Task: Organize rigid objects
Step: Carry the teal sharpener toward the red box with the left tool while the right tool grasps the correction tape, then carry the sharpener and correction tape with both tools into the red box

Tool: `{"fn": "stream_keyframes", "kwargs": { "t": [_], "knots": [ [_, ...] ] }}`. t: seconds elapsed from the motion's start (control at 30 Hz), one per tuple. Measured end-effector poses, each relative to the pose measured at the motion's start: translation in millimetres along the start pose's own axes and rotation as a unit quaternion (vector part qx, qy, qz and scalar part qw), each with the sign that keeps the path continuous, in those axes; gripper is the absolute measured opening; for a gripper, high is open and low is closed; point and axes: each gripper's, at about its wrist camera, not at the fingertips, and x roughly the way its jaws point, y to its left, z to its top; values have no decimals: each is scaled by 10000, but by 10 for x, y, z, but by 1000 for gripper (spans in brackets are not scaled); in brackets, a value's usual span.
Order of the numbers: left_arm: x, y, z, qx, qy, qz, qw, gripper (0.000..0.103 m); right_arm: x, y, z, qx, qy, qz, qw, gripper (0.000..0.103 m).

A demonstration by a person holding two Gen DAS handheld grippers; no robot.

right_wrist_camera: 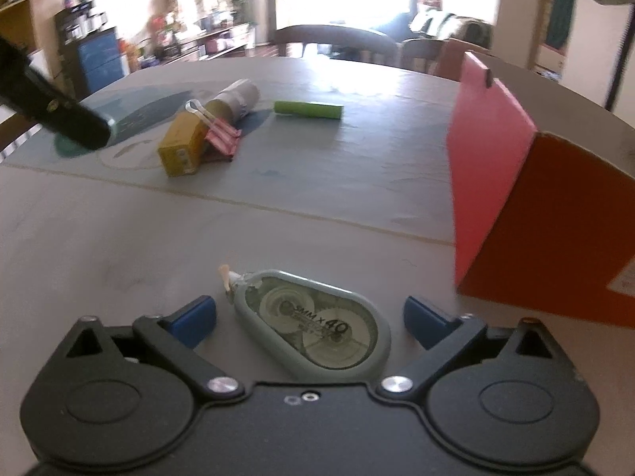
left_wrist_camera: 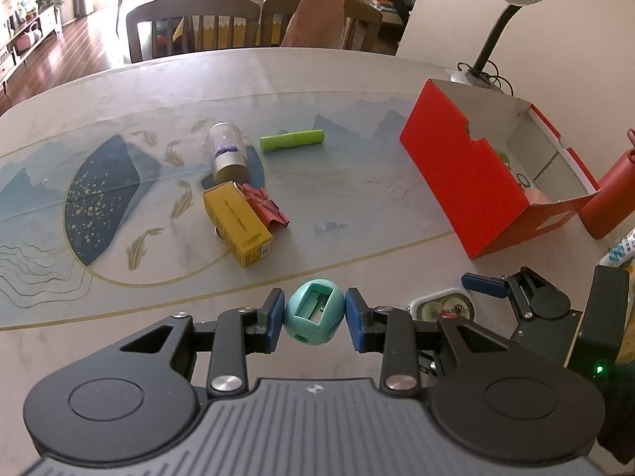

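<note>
Left wrist: pads of left gripper (left_wrist_camera: 314,315) pressed on teal sharpener (left_wrist_camera: 314,317) above table (left_wrist_camera: 357,214); red box (left_wrist_camera: 476,182) off to right.
Right wrist: right gripper (right_wrist_camera: 309,319) spread wide around correction tape (right_wrist_camera: 313,325), pads not touching; yellow box (right_wrist_camera: 183,150), green tube (right_wrist_camera: 308,110) farther back.

On the table (left_wrist_camera: 357,206) a small box (left_wrist_camera: 238,224) lies in the middle, with a clip (left_wrist_camera: 266,208) touching its right side and a jar (left_wrist_camera: 228,152) just behind it. A tube (left_wrist_camera: 293,141) lies right of the jar. The big box (left_wrist_camera: 472,182) stands far right
</note>
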Motion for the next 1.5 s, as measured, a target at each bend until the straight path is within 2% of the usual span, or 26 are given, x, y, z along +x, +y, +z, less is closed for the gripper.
{"fn": "stream_keyframes", "kwargs": {
  "t": [0.1,0.43,0.77,0.97,1.17,1.37,1.5],
  "knots": [
    [-6,10,-15,13,1,-2,10000,32,-38,-3,-10,99,-99,-91,9999,76],
    [-71,-6,-40,166,-47,-74,9998,32,-291,43,74,433,-75,-158,9989,75],
    [-205,-211,176,307,-386,-419,9979,32,-936,-147,560,473,-457,-364,9972,75],
    [-223,-461,435,429,-615,-651,9951,32,-1182,-454,884,444,-744,-595,9945,75],
    [-160,-826,777,624,-837,-804,9913,32,-1265,-929,1110,501,-915,-806,9913,75],
    [37,-1238,1129,825,-890,-888,9886,32,-1207,-1425,1184,595,-922,-966,9893,76],
    [275,-1519,1322,953,-792,-909,9881,32,-1126,-1724,1128,689,-827,-1057,9886,76]
  ]
}}
